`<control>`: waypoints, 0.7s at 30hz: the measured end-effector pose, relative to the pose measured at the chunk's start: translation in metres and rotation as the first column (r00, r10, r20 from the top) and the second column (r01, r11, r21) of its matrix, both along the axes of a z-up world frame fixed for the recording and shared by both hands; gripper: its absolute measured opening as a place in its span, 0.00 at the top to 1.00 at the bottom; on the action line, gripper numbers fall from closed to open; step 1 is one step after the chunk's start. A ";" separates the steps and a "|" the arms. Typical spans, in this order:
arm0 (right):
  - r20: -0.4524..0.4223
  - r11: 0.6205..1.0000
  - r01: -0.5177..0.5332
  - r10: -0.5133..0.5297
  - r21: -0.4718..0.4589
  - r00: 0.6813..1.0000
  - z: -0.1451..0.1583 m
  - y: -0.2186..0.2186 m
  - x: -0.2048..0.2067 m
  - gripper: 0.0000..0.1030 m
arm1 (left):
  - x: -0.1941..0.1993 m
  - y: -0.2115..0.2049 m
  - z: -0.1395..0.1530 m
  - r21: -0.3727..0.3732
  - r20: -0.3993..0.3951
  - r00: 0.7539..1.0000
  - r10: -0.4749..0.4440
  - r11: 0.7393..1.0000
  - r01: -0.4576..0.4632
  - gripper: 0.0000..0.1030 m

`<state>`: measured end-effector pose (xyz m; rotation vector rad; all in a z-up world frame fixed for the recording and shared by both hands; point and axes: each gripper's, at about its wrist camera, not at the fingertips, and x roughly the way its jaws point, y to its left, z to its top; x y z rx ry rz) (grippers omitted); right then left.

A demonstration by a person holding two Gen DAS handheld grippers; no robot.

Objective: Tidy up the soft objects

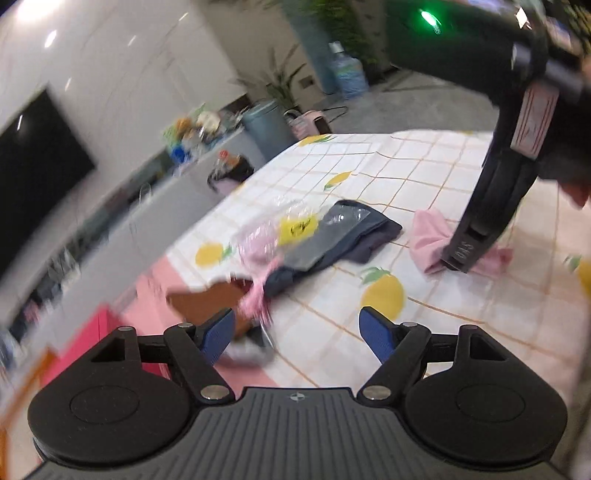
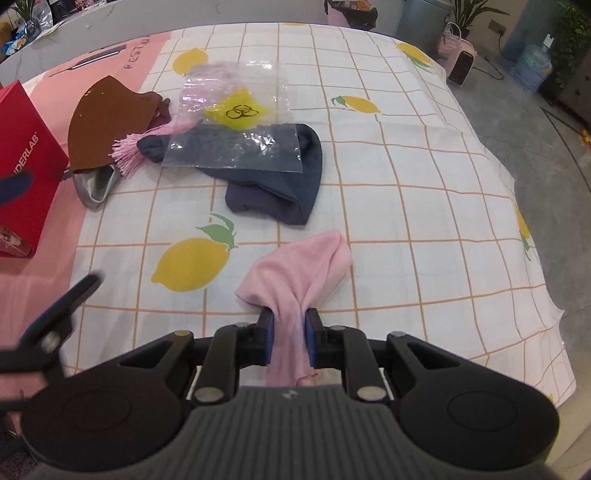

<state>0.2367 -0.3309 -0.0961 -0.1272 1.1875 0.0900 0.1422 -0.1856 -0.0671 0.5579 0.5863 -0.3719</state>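
Observation:
My right gripper (image 2: 289, 334) is shut on a pink cloth (image 2: 301, 266) that lies on the lemon-print tablecloth (image 2: 406, 155). In the left wrist view the right gripper (image 1: 461, 254) presses down on the same pink cloth (image 1: 428, 232). A dark blue beanie (image 2: 280, 184) lies further back under a clear plastic bag (image 2: 240, 122) with a yellow biohazard label. A pink tassel (image 2: 127, 149) and a brown mask (image 2: 107, 122) lie to its left. My left gripper (image 1: 297, 332) is open and empty, held above the cloth near the tassel and the beanie (image 1: 354, 240).
A red box (image 2: 26, 162) stands at the left on a pink mat (image 2: 33, 295). A grey pouch (image 2: 96, 186) lies under the brown mask. The table edge drops off at right to a grey floor with a water bottle (image 2: 532, 68) and a bin (image 2: 424, 22).

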 end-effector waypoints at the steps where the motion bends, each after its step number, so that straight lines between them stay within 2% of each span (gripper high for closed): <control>1: 0.001 1.000 -0.005 0.005 0.002 1.000 0.000 0.000 -0.001 0.84 | 0.004 -0.005 -0.002 0.032 0.016 1.000 -0.018 0.999 0.018 0.13; 4: 0.001 1.000 -0.018 0.018 0.005 1.000 -0.001 0.002 -0.001 0.83 | 0.012 -0.018 -0.011 0.148 0.086 0.990 -0.115 0.984 0.102 0.13; 8: 0.007 0.999 -0.035 0.035 0.025 0.999 0.001 0.004 -0.003 0.83 | 0.017 -0.032 -0.025 0.306 0.166 0.946 -0.279 0.926 0.220 0.13; 10: 0.010 0.998 -0.046 0.045 0.051 0.999 0.002 0.005 -0.003 0.83 | 0.019 -0.036 -0.029 0.336 0.196 0.920 -0.341 0.904 0.263 0.15; 12: 0.010 0.997 -0.053 0.053 0.050 0.999 0.002 0.007 -0.004 0.82 | 0.026 -0.039 -0.032 0.347 0.190 0.906 -0.378 0.889 0.298 0.23; 17: 0.007 0.997 -0.058 0.058 0.046 0.998 0.000 0.007 -0.004 0.82 | 0.044 -0.050 -0.051 0.416 0.148 0.900 -0.410 0.852 0.319 0.36; 21: 0.005 0.999 -0.028 0.028 0.045 1.000 -0.001 0.001 -0.003 0.80 | 0.055 -0.055 -0.063 0.443 0.130 0.899 -0.417 0.836 0.324 0.44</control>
